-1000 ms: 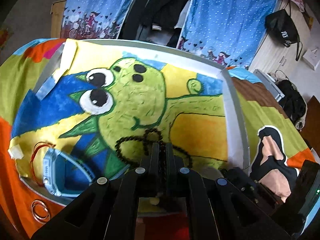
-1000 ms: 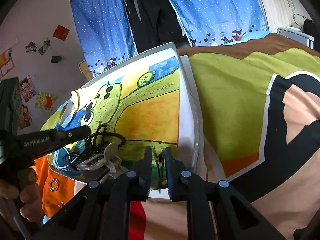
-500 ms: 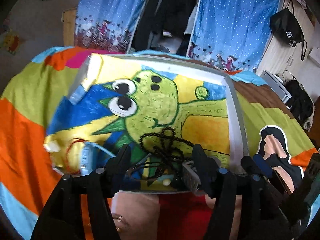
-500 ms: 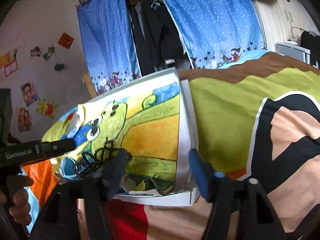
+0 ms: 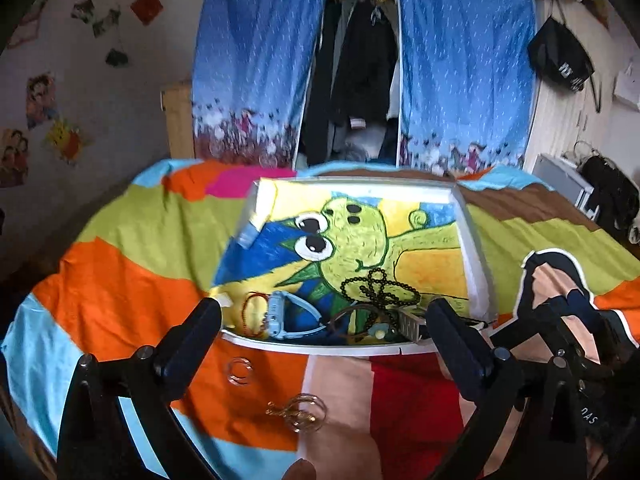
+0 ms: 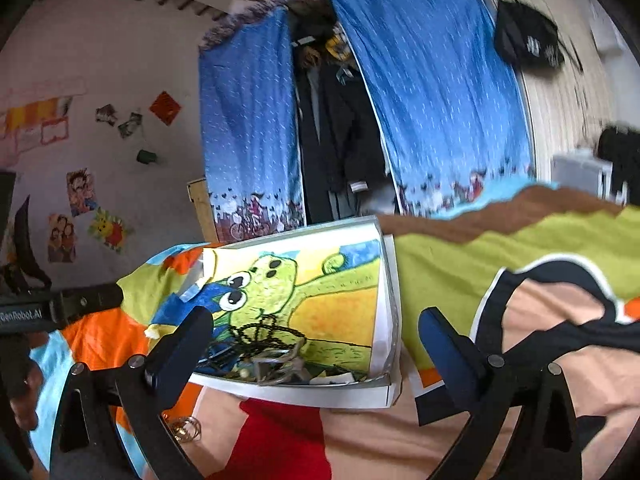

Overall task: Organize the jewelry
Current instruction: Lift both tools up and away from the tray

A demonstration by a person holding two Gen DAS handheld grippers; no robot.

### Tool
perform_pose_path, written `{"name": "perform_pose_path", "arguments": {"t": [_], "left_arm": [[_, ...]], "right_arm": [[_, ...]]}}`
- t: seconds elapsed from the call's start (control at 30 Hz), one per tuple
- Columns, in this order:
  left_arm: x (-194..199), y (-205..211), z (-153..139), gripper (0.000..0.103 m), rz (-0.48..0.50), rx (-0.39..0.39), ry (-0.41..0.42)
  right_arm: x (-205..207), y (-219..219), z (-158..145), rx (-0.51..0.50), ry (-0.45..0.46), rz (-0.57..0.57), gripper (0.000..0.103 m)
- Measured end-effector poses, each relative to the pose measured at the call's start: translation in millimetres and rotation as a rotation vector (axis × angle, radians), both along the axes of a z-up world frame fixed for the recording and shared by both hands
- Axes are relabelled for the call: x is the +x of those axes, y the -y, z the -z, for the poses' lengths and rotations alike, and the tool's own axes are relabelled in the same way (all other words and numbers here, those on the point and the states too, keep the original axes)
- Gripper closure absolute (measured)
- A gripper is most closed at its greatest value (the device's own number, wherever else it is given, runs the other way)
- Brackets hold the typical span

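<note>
A shallow white tray (image 5: 476,264) lined with a green cartoon-creature painting lies on the bed. At its near end lie a black bead necklace (image 5: 378,288), a light-blue watch (image 5: 280,314), a red string bracelet (image 5: 252,308) and a silver piece (image 5: 412,322). My left gripper (image 5: 324,344) hovers back from the tray's near edge, its jaws opening wide with nothing between them. In the right wrist view the tray (image 6: 386,280) and beads (image 6: 264,332) sit ahead. My right gripper (image 6: 316,352) is likewise opening and holds nothing.
Two thin rings (image 5: 239,370) and a tangle of gold hoops (image 5: 300,412) lie on the colourful bedspread (image 5: 120,280) in front of the tray. Blue curtains (image 5: 248,60) and hanging clothes stand behind the bed. A black bag (image 5: 560,56) hangs at right.
Both grippers were shut over the tray's near end, the left on the black beads. Both have let go, opened wide and drawn back and up; the beads lie in the tray.
</note>
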State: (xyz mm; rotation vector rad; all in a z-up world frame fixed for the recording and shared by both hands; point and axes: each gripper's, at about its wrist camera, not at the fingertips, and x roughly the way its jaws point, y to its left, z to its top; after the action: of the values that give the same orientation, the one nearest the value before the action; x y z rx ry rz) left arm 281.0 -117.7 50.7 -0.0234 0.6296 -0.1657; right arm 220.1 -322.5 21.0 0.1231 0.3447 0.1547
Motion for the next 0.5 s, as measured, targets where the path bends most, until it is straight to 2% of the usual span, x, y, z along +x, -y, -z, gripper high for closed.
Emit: {"name": "perform_pose_path", "arguments": {"t": [0.17,0.4,0.5], "left_arm": [[-43.8,-21.1,-2.9,0.002,0.008,-0.028,0.036],[-99.1,-51.2,-0.3,0.002,-0.004,-0.081,0.048],[-118.0,-57.8,0.0,0.002,-0.008,-0.079,0.048]], "right_arm": [[-36.4,-14.5,-11.6,-0.011,0.041,-0.011,0.0],[-86.9,-22.8,-16.1,0.029,0.044,0.013,0.0],[-99.4,-31.9,-18.8,0.006,0.049,0.005,0.0]]}}
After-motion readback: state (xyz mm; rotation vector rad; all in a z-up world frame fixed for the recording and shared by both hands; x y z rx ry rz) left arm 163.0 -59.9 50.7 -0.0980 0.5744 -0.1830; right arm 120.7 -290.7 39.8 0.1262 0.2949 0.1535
